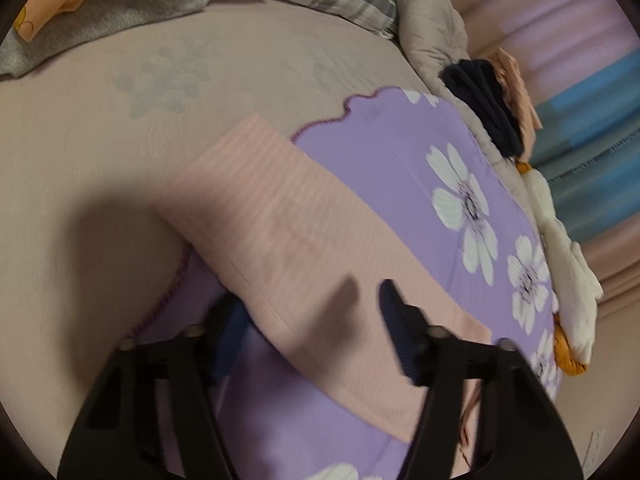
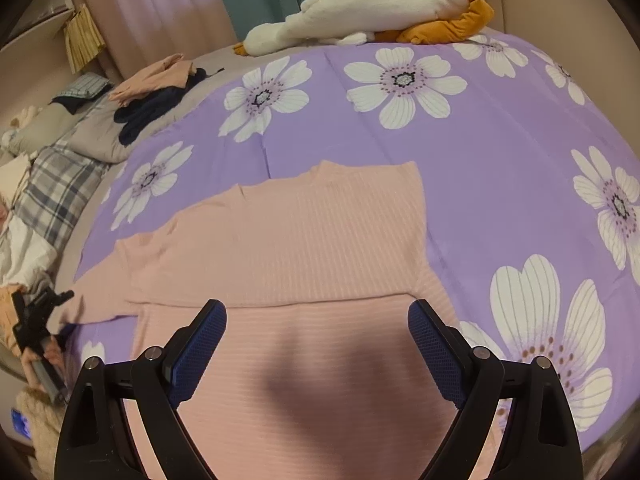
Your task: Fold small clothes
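My left gripper straddles the sleeve edge, unpinched; right gripper gapes over the top, quilt bare at two o'clock.

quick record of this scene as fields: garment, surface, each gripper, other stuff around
garment: pink ribbed top, lying flat, one sleeve stretched out to the left in the right wrist view
surface: purple floral sheet on a bed
left gripper: at the sleeve end, fabric between its fingers, grip not clear through blur
right gripper: open, over the lower part of the top
other: white plush goose, dark and peach clothes pile, plaid pillow
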A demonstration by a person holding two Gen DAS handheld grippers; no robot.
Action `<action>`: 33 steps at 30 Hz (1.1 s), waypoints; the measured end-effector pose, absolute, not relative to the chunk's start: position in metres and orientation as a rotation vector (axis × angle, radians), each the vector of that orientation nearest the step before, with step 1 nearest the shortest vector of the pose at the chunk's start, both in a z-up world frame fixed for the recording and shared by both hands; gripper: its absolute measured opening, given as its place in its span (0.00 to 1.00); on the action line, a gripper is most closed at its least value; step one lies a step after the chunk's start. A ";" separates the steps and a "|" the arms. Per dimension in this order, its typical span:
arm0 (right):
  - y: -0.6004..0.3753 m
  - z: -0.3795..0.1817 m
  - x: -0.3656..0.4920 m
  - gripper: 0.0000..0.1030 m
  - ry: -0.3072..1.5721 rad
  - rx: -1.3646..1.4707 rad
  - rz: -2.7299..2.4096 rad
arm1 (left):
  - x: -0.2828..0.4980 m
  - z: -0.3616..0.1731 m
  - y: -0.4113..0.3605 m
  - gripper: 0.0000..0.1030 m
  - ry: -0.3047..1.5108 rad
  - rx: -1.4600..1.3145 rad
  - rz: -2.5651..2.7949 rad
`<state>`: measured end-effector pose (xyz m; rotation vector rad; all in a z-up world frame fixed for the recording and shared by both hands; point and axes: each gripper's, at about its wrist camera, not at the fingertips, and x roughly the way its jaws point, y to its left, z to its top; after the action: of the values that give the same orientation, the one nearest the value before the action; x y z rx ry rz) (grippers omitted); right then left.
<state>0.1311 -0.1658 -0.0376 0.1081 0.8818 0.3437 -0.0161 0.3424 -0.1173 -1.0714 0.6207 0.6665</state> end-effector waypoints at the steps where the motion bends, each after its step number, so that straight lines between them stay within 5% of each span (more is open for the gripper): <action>1: -0.166 -0.038 0.131 0.89 0.883 0.110 0.343 | -0.016 -0.118 0.344 0.46 0.614 -1.076 0.678; 3: -0.166 -0.038 0.130 0.89 0.884 0.119 0.353 | -0.017 -0.119 0.346 0.43 0.592 -1.091 0.677; 5: -0.167 -0.038 0.130 0.89 0.882 0.130 0.360 | -0.018 -0.119 0.347 0.16 0.600 -1.085 0.694; 7: -0.168 -0.038 0.130 0.89 0.882 0.131 0.357 | -0.019 -0.119 0.347 0.07 0.602 -1.096 0.685; 33: -0.199 -0.027 0.117 0.89 0.818 0.222 0.354 | 0.062 0.009 0.196 0.06 0.570 -0.692 0.342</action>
<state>0.1174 -0.1993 -0.0266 0.2220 0.8180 0.3536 0.0623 0.1961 0.0095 -0.6922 0.5699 0.3418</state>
